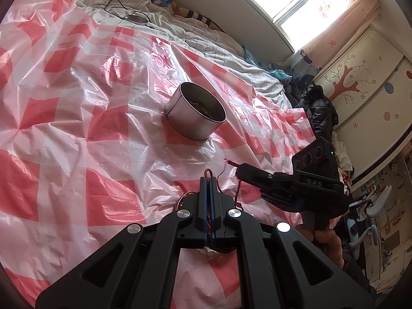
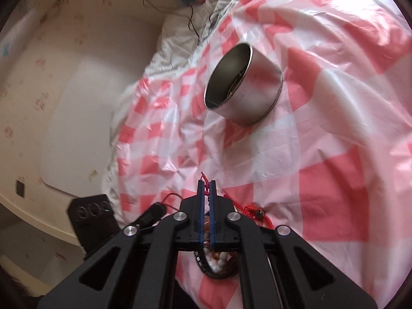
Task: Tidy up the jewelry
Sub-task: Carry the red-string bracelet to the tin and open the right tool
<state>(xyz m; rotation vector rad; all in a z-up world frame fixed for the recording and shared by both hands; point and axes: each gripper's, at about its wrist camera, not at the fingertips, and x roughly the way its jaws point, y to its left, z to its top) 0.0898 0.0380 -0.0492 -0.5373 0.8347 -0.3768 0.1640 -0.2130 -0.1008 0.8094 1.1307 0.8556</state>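
A round metal tin (image 1: 197,112) stands open on the red-and-white checked plastic sheet (image 1: 77,108), with some jewelry dimly visible inside; it also shows in the right wrist view (image 2: 244,87). My left gripper (image 1: 208,179) is shut on a dark red cord loop (image 1: 208,173) just above the sheet, short of the tin. My right gripper (image 2: 206,184) is shut on a red cord bracelet (image 2: 204,176); its red braid (image 2: 248,209) trails to the right. Beaded bracelets (image 2: 219,260) lie beneath the right gripper. The right gripper (image 1: 240,171) shows beside the left one, holding dark red thread.
The sheet covers a bed with a white quilt (image 1: 195,33). A black cable and round charger (image 1: 136,18) lie far back. A dark bag (image 1: 319,108) and cupboard (image 1: 365,82) stand off the bed's right side. A pale headboard (image 2: 64,128) is left of the right gripper.
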